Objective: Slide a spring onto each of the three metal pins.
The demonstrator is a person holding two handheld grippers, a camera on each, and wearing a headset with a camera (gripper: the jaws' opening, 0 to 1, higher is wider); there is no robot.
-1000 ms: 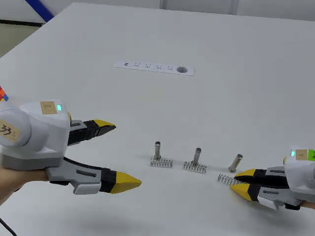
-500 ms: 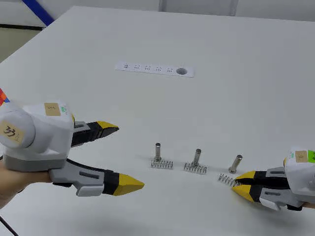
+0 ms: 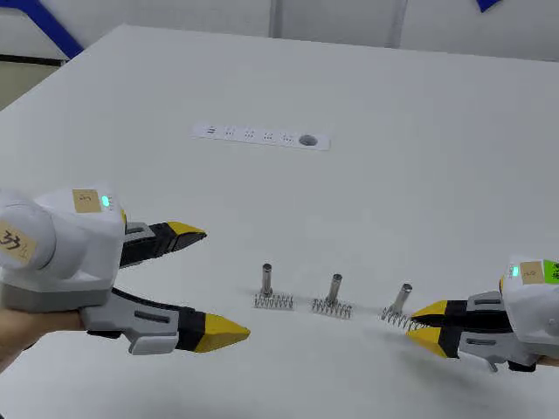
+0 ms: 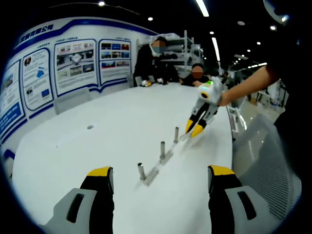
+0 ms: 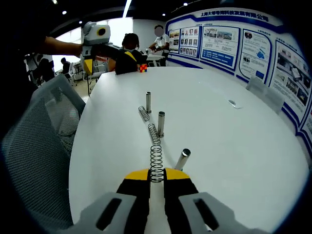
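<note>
The right tool (image 5: 156,176), jaws nearly closed, pinches the near end of a spring (image 5: 156,161) just beside the leaning pin (image 5: 183,159) on the white table (image 3: 393,192). The left tool (image 3: 218,282) hangs wide open and empty, well apart.

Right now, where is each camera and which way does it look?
Head view: on the person's head, facing down at the table, pins, left gripper and right gripper.
Left gripper view: on the left gripper, facing along the pins to the right gripper; its open jaws below.
Right gripper view: on the right gripper, facing back toward the left gripper; its jaws pinch a spring.
Shared: both gripper views see the pins from opposite ends.
</note>
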